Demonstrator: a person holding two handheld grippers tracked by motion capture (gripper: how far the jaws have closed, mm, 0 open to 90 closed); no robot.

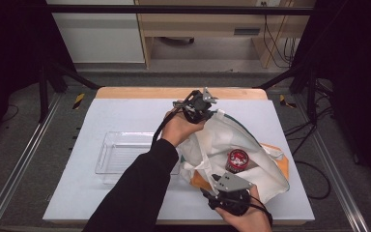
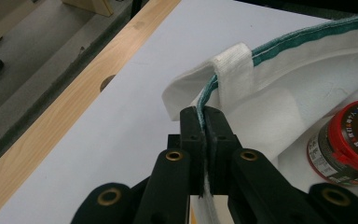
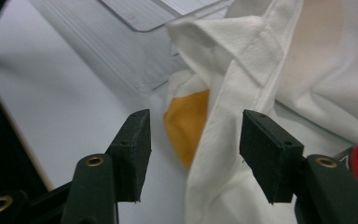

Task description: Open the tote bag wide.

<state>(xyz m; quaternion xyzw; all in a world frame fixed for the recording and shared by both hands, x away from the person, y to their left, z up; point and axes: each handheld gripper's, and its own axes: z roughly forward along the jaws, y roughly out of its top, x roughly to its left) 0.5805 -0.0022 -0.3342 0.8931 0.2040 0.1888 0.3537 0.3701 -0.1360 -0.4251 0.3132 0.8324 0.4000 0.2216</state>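
Observation:
A white cloth bag point(image 1: 232, 140) with a green-trimmed rim lies open on the right half of the table. In its mouth sits a jar with a red lid point(image 1: 237, 160). My left gripper point(image 1: 200, 108) is at the bag's far rim and is shut on the green-edged hem point(image 2: 204, 116), beside a sewn handle loop point(image 2: 233, 70). The jar point(image 2: 349, 140) lies to its right. At the bag's near edge, my right gripper point(image 1: 212, 191) stands open. A white fabric fold point(image 3: 233, 93) runs between its jaws point(image 3: 193, 135), and the pads are not pressing on it.
A clear plastic tray point(image 1: 121, 152) lies left of the bag, its corner point(image 3: 135, 51) close to the right gripper. Something orange point(image 3: 189, 121) lies under the bag and peeks out at its right side point(image 1: 282, 162). The white tabletop point(image 1: 125, 111) ends at a wooden far strip point(image 1: 174, 93).

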